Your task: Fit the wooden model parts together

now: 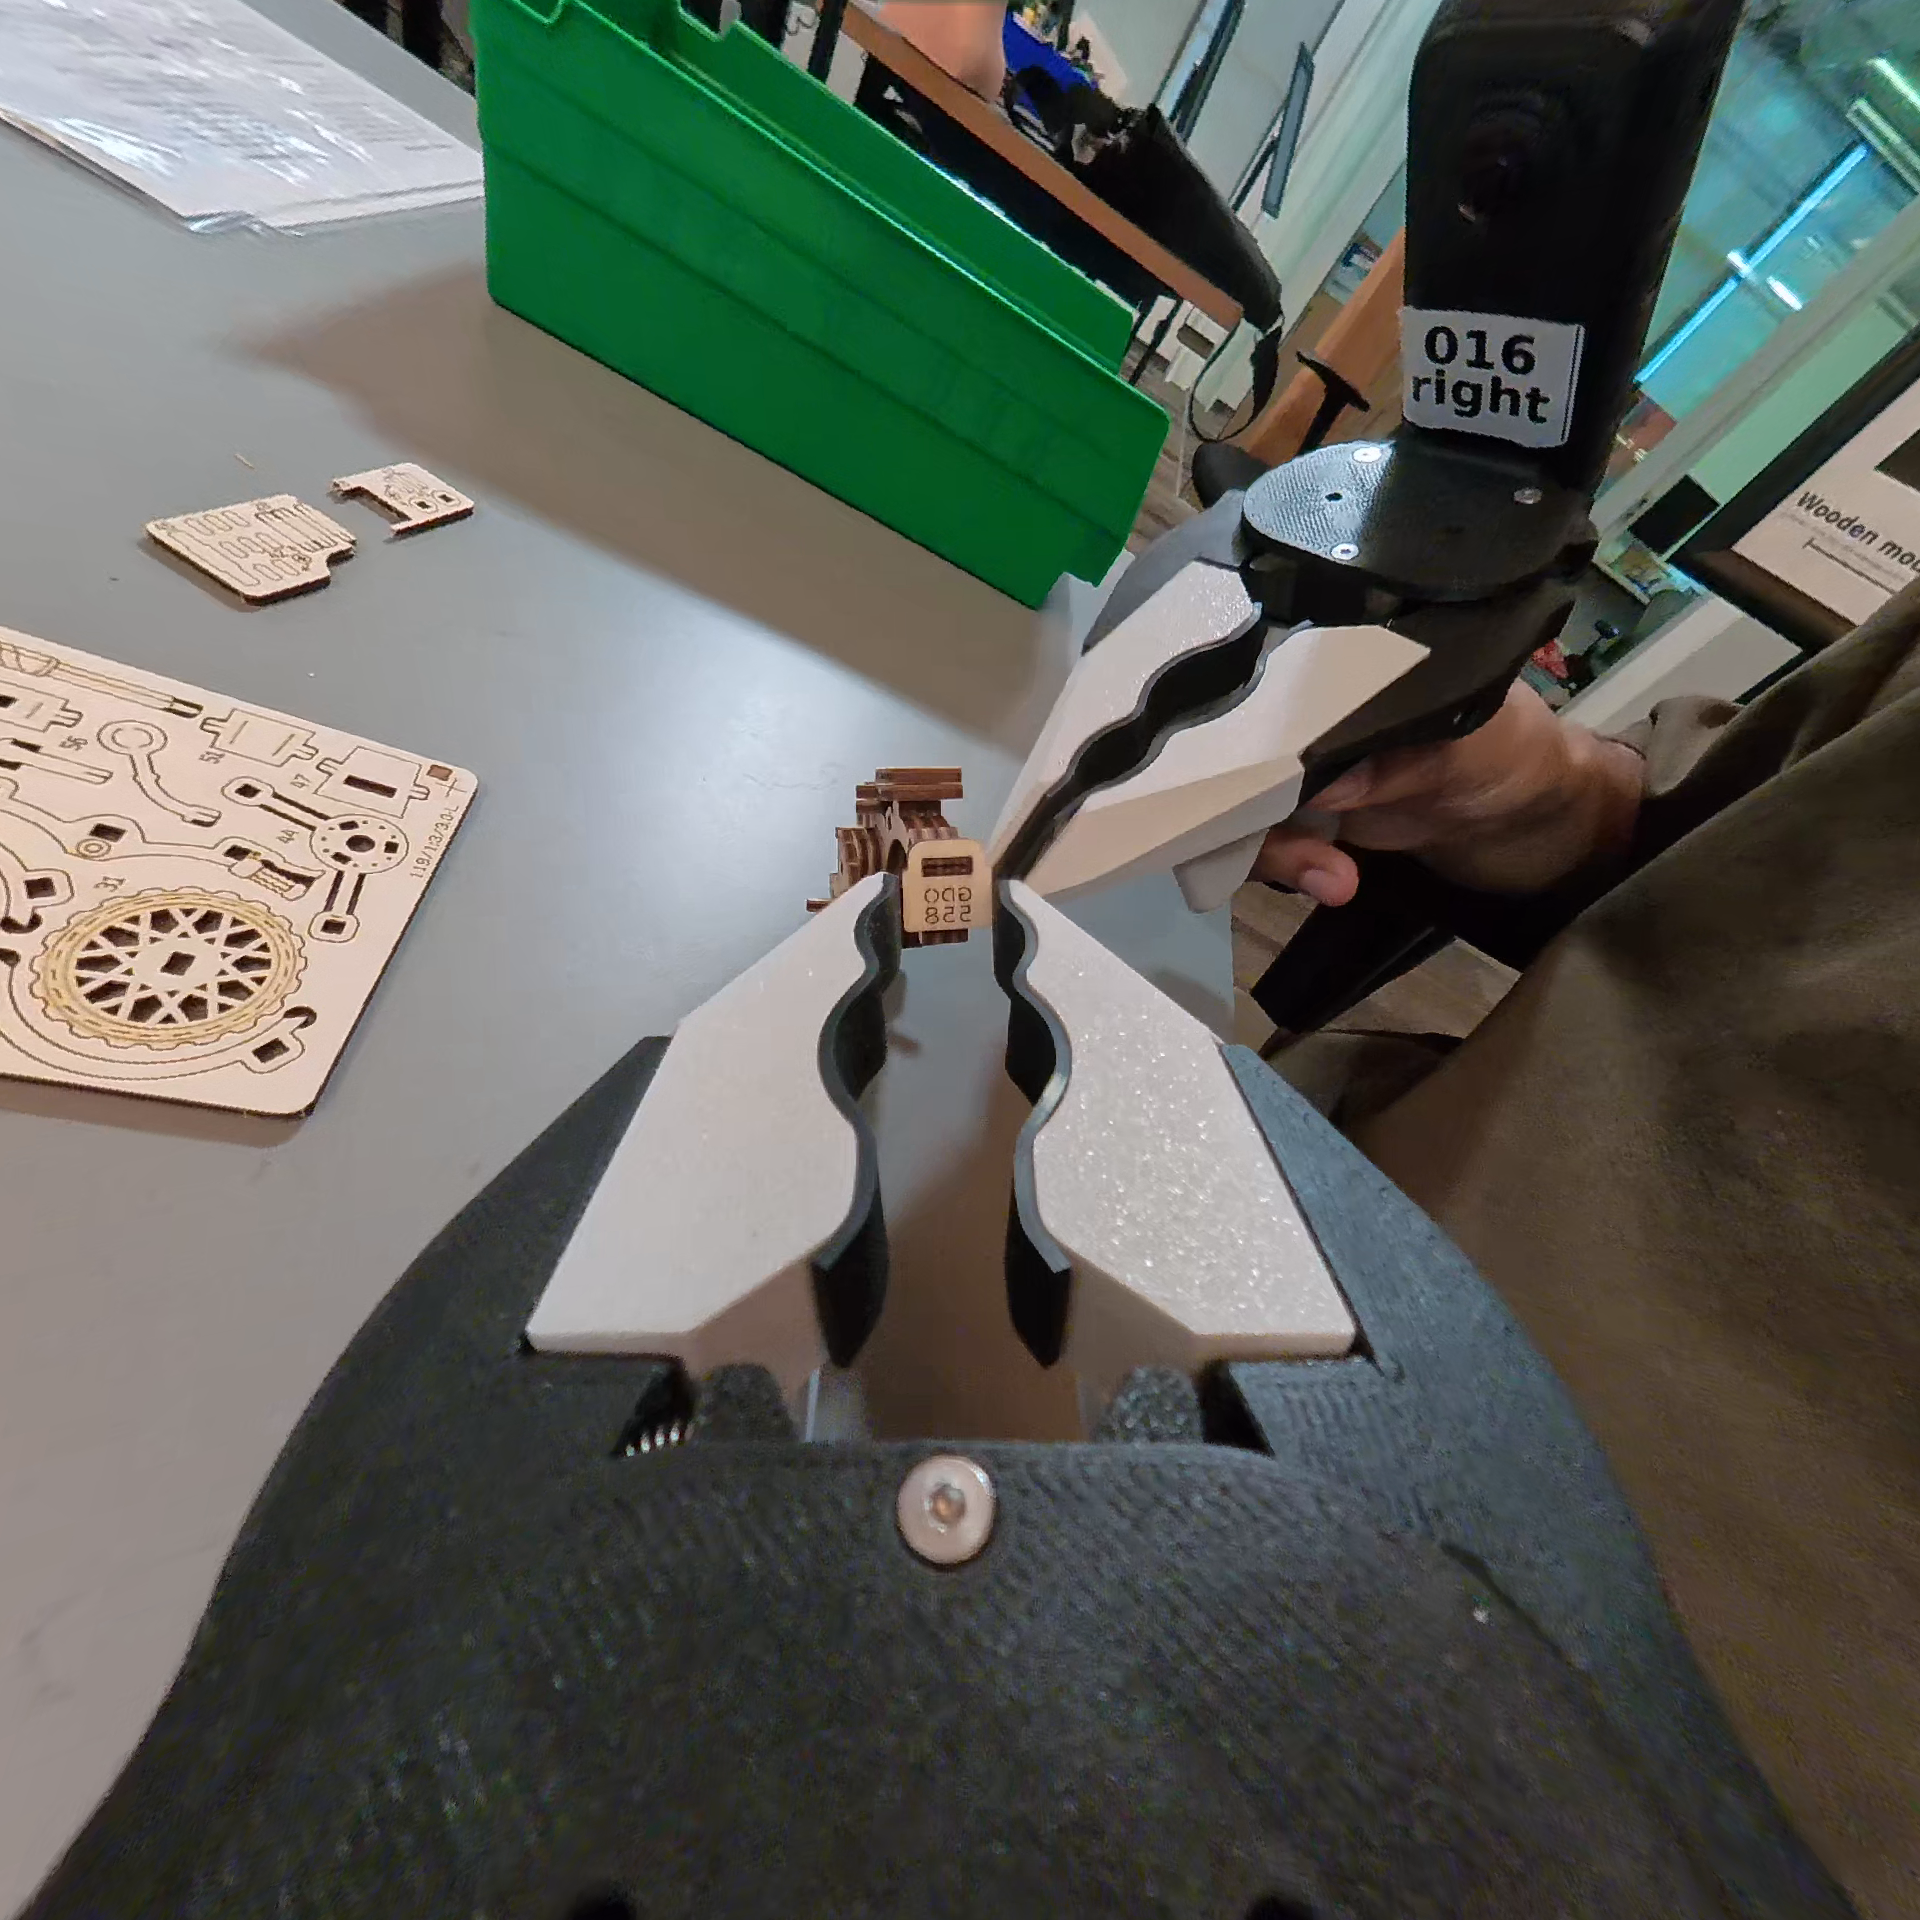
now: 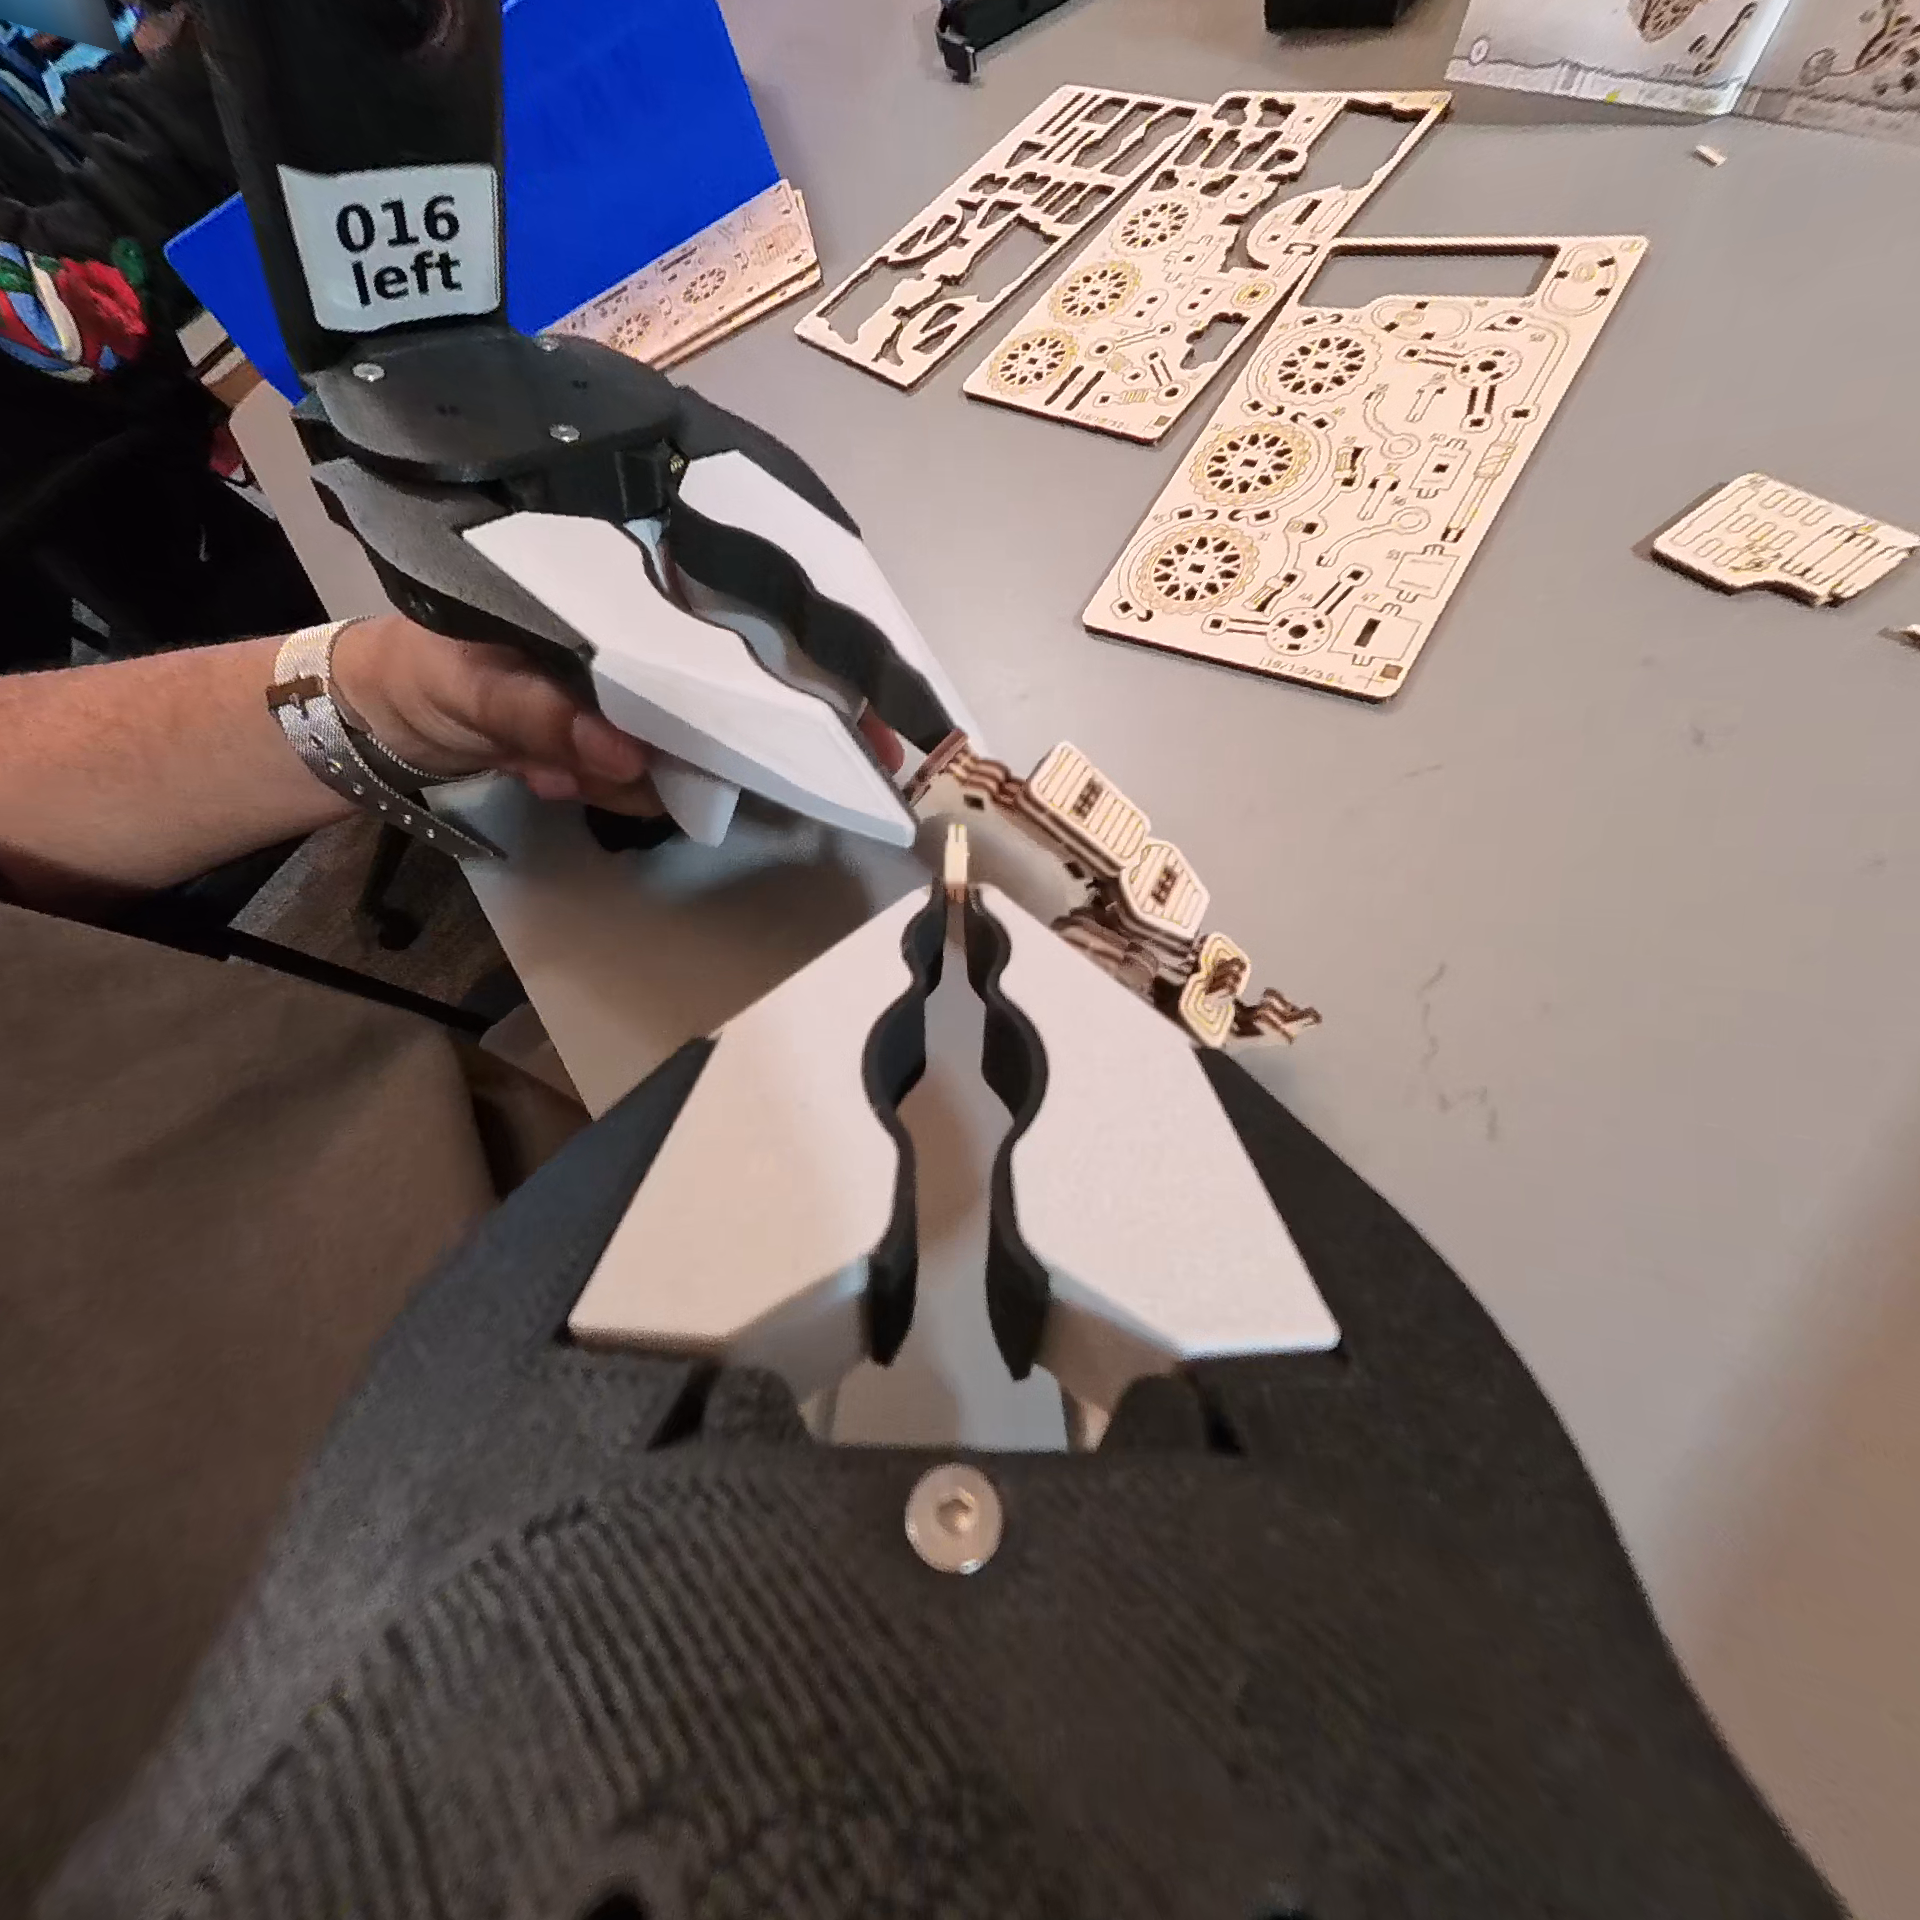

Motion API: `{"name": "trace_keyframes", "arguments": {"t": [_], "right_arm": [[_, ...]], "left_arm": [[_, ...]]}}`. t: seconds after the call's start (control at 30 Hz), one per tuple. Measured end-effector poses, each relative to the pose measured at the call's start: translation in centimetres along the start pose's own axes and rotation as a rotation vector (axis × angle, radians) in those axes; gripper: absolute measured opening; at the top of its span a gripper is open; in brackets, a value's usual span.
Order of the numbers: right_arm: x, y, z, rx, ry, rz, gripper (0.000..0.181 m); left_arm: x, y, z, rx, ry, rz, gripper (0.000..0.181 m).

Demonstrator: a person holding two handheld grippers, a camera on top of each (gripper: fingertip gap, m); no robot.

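A partly built wooden model (image 2: 1132, 873), made of stacked laser-cut layers, hangs just above the grey table (image 2: 1558, 1039) near its front edge. My left gripper (image 1: 943, 894) is shut on one end of the model (image 1: 940, 899); it also shows in the right wrist view (image 2: 925, 779). My right gripper (image 2: 954, 906) is shut on a small pale wooden piece (image 2: 954, 847), held upright close beside the model's gripped end. In the left wrist view the right gripper (image 1: 997, 868) comes in from the right, its tips next to the model.
Several laser-cut part sheets (image 2: 1361, 457) lie on the table beyond the model, one also at the left (image 1: 208, 883). Small sheet offcuts (image 1: 249, 545) lie farther back. A green bin (image 1: 810, 312) stands behind, a blue box (image 2: 623, 156) at the far left. Bagged papers (image 1: 208, 104) lie at the back. Less than 4 cm separates the two grippers' tips.
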State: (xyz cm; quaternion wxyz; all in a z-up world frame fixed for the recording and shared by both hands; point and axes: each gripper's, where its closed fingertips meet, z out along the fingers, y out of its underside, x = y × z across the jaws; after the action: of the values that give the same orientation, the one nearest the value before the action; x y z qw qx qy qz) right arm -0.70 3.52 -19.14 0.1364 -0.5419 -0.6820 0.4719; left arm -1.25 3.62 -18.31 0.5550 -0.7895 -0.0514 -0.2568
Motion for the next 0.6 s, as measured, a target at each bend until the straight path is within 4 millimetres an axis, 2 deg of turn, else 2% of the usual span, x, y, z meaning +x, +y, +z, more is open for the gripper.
{"name": "trace_keyframes", "arguments": {"t": [0.17,0.4,0.6], "right_arm": [[-0.4,1.2,0.4,-0.057,-0.018,-0.058,0.001],[-0.1,5.3,1.3,-0.246,-0.005,-0.283,0.001],[-0.3,6.1,1.5,-0.269,-0.012,-0.365,0.001]], "left_arm": [[-0.4,0.1,-0.2,-0.009,-0.019,-0.001,0.014],[-1.0,1.5,-0.8,-0.125,-0.094,0.133,0.014],[-0.9,3.1,-0.2,-0.240,-0.161,0.289,0.014]]}}
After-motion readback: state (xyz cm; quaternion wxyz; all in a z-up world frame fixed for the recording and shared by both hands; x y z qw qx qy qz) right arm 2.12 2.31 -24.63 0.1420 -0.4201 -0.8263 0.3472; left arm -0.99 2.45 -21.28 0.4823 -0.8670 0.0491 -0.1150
